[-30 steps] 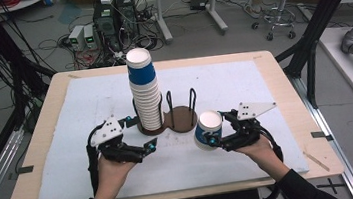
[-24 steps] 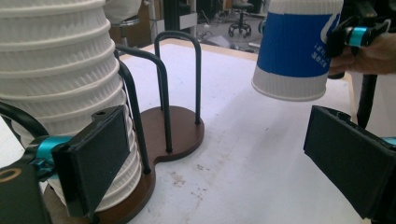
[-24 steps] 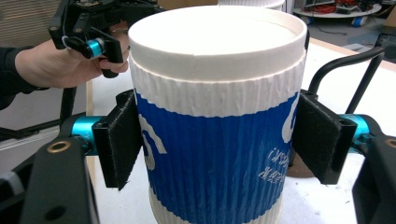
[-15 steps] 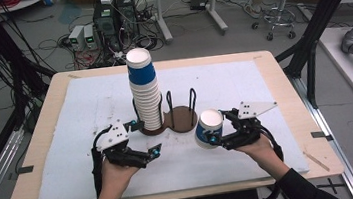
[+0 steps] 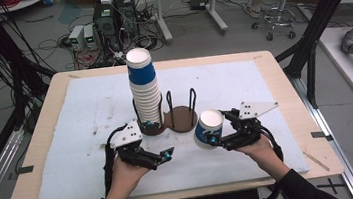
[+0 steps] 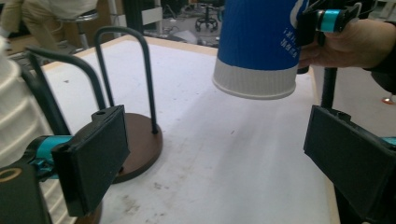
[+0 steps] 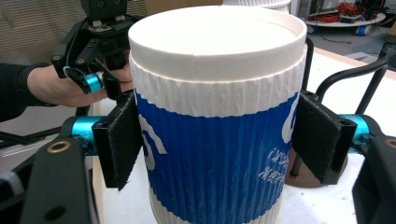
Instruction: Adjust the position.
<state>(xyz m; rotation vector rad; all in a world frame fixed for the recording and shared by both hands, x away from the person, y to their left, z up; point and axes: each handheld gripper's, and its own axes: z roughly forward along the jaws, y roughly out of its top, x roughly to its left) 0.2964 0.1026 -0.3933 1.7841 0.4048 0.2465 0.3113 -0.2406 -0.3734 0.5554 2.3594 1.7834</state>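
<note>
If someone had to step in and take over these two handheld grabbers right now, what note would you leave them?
Right gripper: jaws shut on a blue-and-white paper cup, held off the table beside the cup holder.
Left gripper: jaws open, nothing between them, low over the white mat, pointing toward the held cup.
Cup holder: brown two-ring base with wire loops. The left ring bears a tall stack of cups; the right ring is bare.
Done: one cup is in hand, apart from the stack.
Left, as it looks: probably set this cup in the bare ring, with the left gripper free to help.
</note>
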